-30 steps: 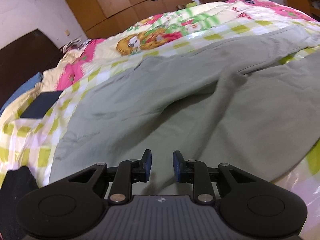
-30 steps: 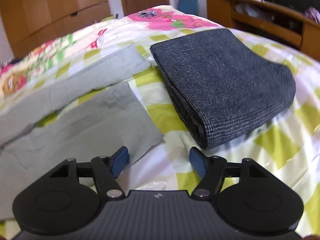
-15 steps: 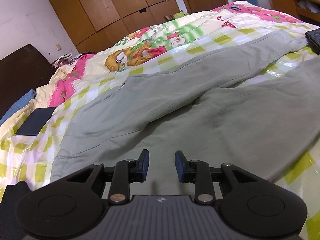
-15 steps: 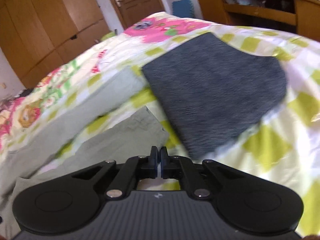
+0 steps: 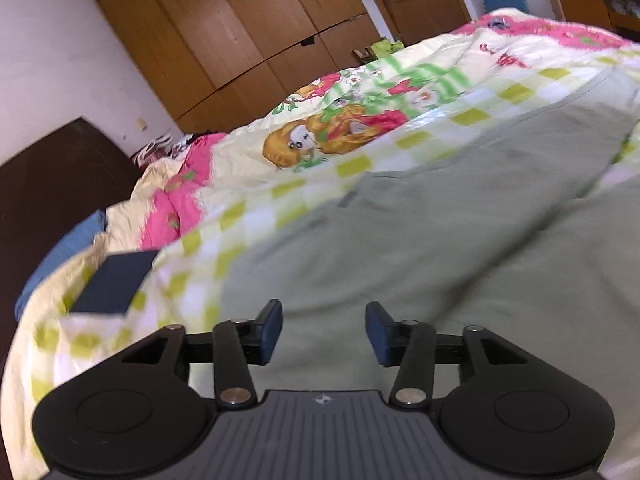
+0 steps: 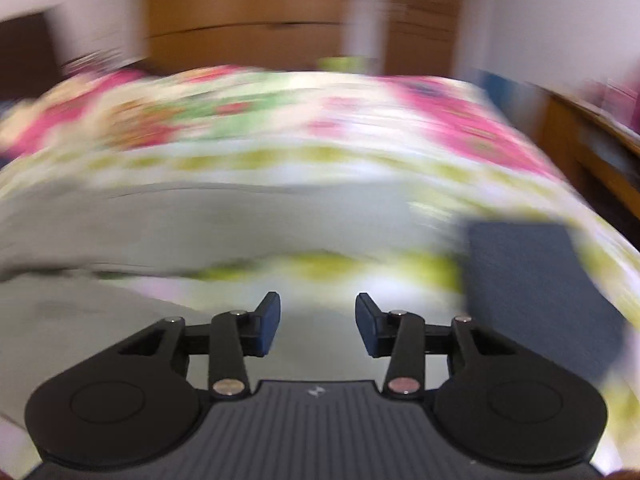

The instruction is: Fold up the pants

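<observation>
The grey-green pants (image 5: 460,240) lie spread on the quilt (image 5: 360,92), filling the lower right of the left view. They look light, limp and wrinkle-prone, best pinched at a hem or waistband edge. The left gripper (image 5: 324,330) and right gripper (image 6: 318,322) have both just been opening and stand apart with nothing between them.

There is one pair of grey-green pants (image 5: 460,248), spread on one bed (image 5: 248,216); two legs of it can be counted in the right wrist view. One folded dark grey garment (image 6: 536,292) lies beside the pants. One flat dark blue thing (image 5: 116,282) lies near the bed's edge, and one blue pillow (image 5: 64,252) is behind it. There are two grippers, the left gripper (image 5: 324,330) and the right gripper (image 6: 318,322), each with two jaws.
</observation>
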